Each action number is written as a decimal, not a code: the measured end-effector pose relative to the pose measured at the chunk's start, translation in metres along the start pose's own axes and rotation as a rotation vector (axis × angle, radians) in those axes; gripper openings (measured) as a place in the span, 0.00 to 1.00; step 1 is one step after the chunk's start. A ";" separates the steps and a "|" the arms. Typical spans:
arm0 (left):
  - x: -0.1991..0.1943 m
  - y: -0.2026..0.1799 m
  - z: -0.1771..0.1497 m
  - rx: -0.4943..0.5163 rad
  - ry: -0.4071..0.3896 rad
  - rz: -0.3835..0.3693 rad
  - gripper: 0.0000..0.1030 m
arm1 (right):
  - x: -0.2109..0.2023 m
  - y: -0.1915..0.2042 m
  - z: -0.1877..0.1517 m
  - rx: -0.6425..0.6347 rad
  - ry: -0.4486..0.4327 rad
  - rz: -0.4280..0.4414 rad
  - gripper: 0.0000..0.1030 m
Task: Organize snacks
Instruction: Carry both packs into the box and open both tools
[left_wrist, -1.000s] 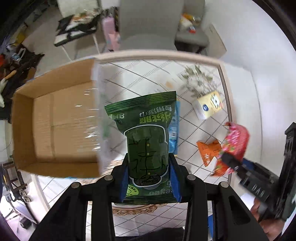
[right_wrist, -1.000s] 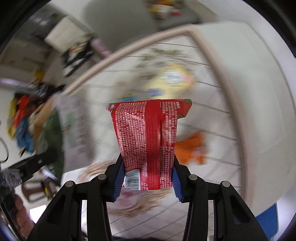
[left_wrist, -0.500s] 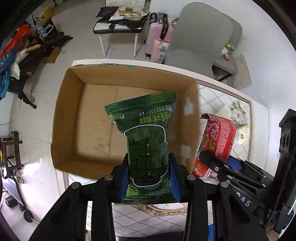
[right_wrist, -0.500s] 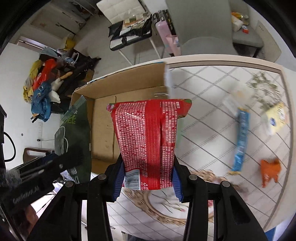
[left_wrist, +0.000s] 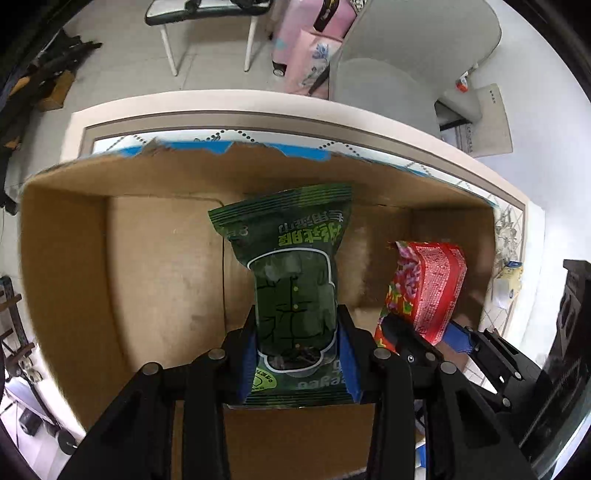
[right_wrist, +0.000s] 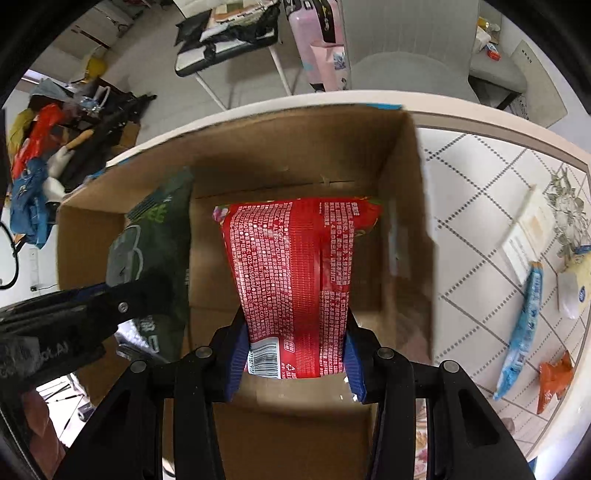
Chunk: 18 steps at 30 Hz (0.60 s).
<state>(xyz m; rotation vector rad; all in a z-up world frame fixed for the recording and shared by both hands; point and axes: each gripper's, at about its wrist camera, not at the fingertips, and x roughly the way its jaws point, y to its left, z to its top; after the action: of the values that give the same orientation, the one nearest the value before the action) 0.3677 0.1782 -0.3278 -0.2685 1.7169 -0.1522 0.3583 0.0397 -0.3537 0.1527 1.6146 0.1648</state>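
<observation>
My left gripper (left_wrist: 297, 354) is shut on a green snack bag (left_wrist: 291, 273), which hangs over the inside of an open cardboard box (left_wrist: 66, 280). My right gripper (right_wrist: 295, 354) is shut on a red snack bag (right_wrist: 295, 273), held over the same cardboard box (right_wrist: 406, 221) on its right side. In the left wrist view the red snack bag (left_wrist: 424, 284) shows at the right. In the right wrist view the green snack bag (right_wrist: 155, 236) shows at the left. The box floor under both bags is bare.
On the tiled table (right_wrist: 480, 206) right of the box lie a long blue packet (right_wrist: 521, 325), an orange packet (right_wrist: 554, 380), a yellow-white packet (right_wrist: 576, 284) and a white card (right_wrist: 528, 236). A grey chair (right_wrist: 399, 59) and a pink suitcase (right_wrist: 317, 37) stand behind the table.
Both grippers have moved left from the table's snack area to over the box and lower into it, each still holding its bag.
</observation>
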 end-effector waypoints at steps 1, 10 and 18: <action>0.006 0.001 0.004 0.009 0.009 -0.003 0.34 | 0.004 0.002 0.003 -0.001 0.000 -0.004 0.46; 0.027 -0.007 0.011 0.054 0.051 0.073 0.35 | 0.019 0.010 0.012 -0.020 -0.004 -0.030 0.49; -0.008 -0.004 -0.015 0.079 -0.031 0.129 0.64 | -0.011 0.015 -0.002 -0.038 -0.023 -0.062 0.76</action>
<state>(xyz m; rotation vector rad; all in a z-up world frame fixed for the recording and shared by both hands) 0.3544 0.1759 -0.3166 -0.1005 1.6883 -0.1201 0.3566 0.0523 -0.3403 0.0754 1.5900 0.1455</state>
